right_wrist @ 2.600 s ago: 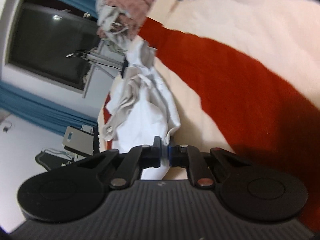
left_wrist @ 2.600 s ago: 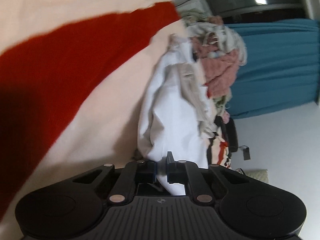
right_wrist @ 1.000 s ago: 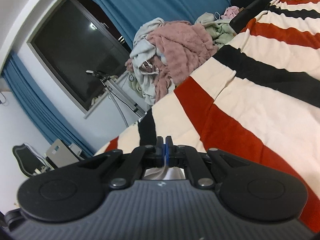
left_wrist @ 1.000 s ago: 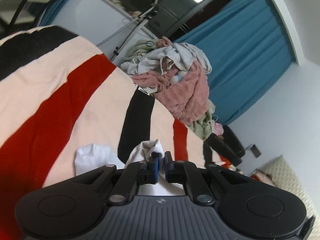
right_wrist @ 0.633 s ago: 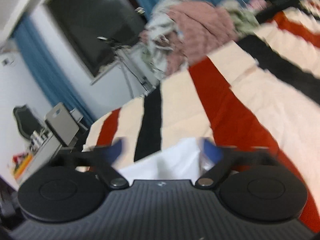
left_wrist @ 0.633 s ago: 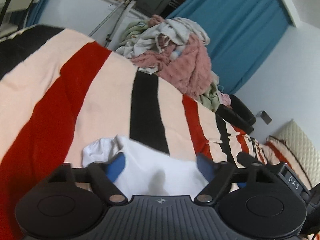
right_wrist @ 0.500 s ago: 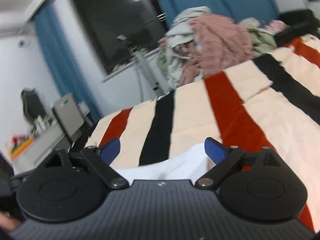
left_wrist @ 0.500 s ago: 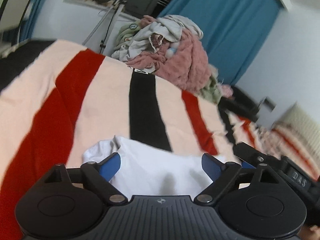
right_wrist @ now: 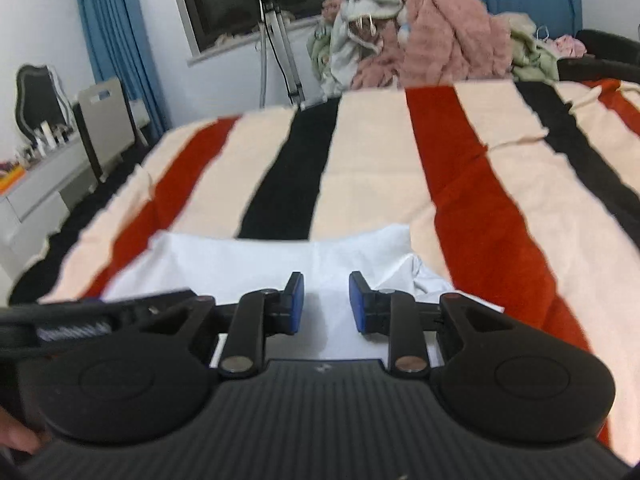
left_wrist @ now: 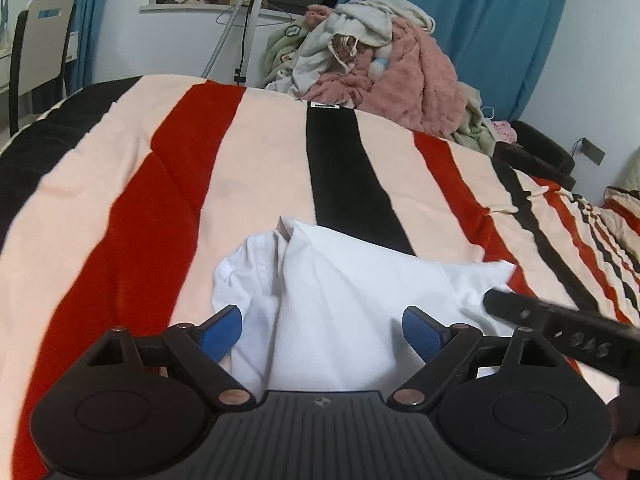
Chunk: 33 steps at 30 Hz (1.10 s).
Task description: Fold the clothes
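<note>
A white garment [left_wrist: 340,280] lies crumpled on the striped blanket [left_wrist: 240,160], a collar-like edge at its left. My left gripper [left_wrist: 322,320] hovers just over its near part, jaws open wide, blue pads [left_wrist: 224,328] clear of the cloth. The black side of the other gripper [left_wrist: 560,328] reaches in from the right, over the garment's right corner. In the right wrist view the white garment [right_wrist: 240,256] spreads below my right gripper [right_wrist: 326,300]. Its jaws are closing, a narrow gap remains between them, and the cloth lies under them, not pinched.
A heap of pink, grey and green clothes [left_wrist: 380,60] sits at the bed's far end, seen again as the same heap [right_wrist: 420,40]. A tripod stand [left_wrist: 244,20] and a chair [left_wrist: 40,48] stand beyond the bed. A white dresser [right_wrist: 40,184] lies at left.
Both grippers, shut on the white garment a second ago, have let it go onto the blanket. The left jaws stay wide; the right jaws opened and have narrowed again. Both views rolled level.
</note>
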Each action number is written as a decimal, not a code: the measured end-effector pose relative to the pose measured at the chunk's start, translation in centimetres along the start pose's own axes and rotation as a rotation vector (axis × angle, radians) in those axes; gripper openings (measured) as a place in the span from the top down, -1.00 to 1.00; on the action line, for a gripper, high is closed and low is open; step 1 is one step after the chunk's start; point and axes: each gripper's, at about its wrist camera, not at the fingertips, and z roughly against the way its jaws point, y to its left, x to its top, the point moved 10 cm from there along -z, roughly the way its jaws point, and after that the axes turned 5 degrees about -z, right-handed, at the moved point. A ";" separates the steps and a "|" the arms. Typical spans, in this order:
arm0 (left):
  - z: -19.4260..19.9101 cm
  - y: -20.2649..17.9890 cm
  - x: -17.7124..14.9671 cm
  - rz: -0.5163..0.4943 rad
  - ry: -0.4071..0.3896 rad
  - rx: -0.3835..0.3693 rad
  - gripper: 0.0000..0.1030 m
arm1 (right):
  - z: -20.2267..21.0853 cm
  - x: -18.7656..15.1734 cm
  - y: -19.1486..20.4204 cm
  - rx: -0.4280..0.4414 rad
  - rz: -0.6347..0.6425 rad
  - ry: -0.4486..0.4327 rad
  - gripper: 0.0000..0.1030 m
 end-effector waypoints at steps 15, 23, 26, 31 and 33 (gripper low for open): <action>6.2 -3.3 -6.0 -0.046 0.060 0.009 -0.72 | 7.9 -5.8 0.6 -0.009 0.075 0.096 0.45; 7.1 -3.4 -7.1 -0.037 0.060 0.020 -0.72 | 7.5 -7.2 -0.1 -0.006 0.008 0.073 0.45; 8.2 -3.4 -7.3 -0.004 0.067 0.021 -0.72 | 7.6 -7.3 0.0 -0.012 0.010 0.064 0.45; 12.9 -3.0 -6.7 0.197 0.002 -0.082 -0.76 | 7.7 -7.3 -0.1 -0.020 0.001 0.061 0.45; 14.6 -3.0 -6.8 0.292 -0.020 -0.174 -0.83 | 7.7 -7.3 -0.1 -0.023 -0.002 0.060 0.45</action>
